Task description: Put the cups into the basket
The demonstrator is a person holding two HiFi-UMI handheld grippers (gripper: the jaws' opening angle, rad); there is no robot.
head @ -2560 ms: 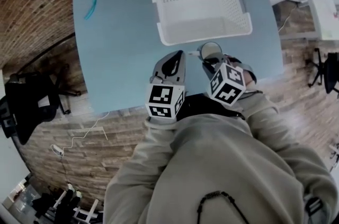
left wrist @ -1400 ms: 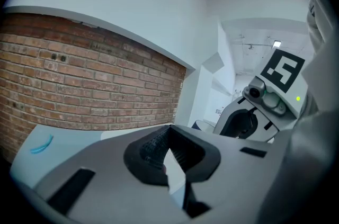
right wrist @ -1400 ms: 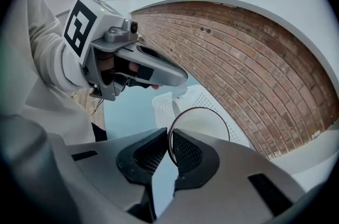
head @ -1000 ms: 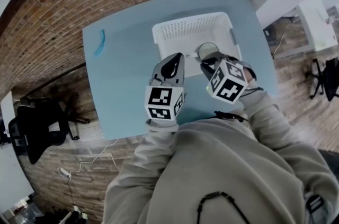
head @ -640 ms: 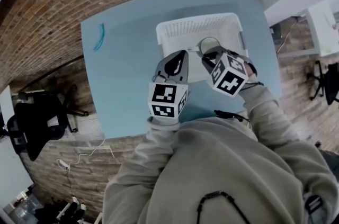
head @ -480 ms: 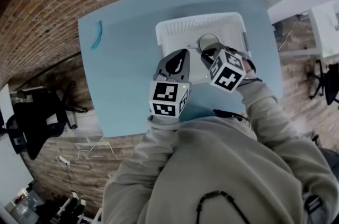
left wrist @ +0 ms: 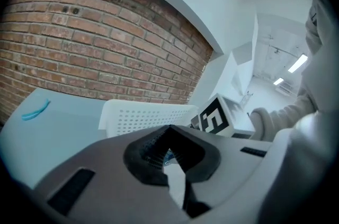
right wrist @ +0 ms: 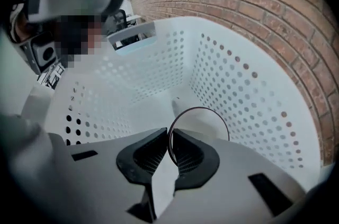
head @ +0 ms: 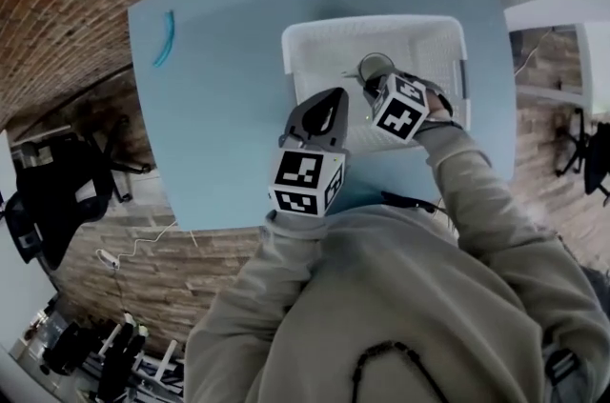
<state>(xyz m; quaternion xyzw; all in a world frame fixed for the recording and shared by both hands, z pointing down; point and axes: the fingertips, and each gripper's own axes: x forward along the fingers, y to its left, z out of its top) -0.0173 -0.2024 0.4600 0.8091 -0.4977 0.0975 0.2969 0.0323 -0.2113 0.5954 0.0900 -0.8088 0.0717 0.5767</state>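
Head view shows a light blue table [head: 214, 106] on a brick floor, with a thin curved teal strip [head: 164, 36] lying near its far left corner, well apart from everything else. Toward the middle, the left gripper [head: 329, 98] hangs at the near left corner of the white perforated basket [head: 291, 58]. In the left gripper view its dark pads meet at the tips and nothing is gripped between them, while the basket's dotted wall stands just ahead. Right of it, the basket sits on the table's right half, its long side toward the person. A clear cup [head: 376, 66] is inside the basket, its round rim showing near the middle. The right gripper [head: 374, 87] reaches steeply down into the basket. In the right gripper view its jaws are nearly together, pinching the cup's thin wall between the pads. Whether the cup touches the basket floor cannot be told.
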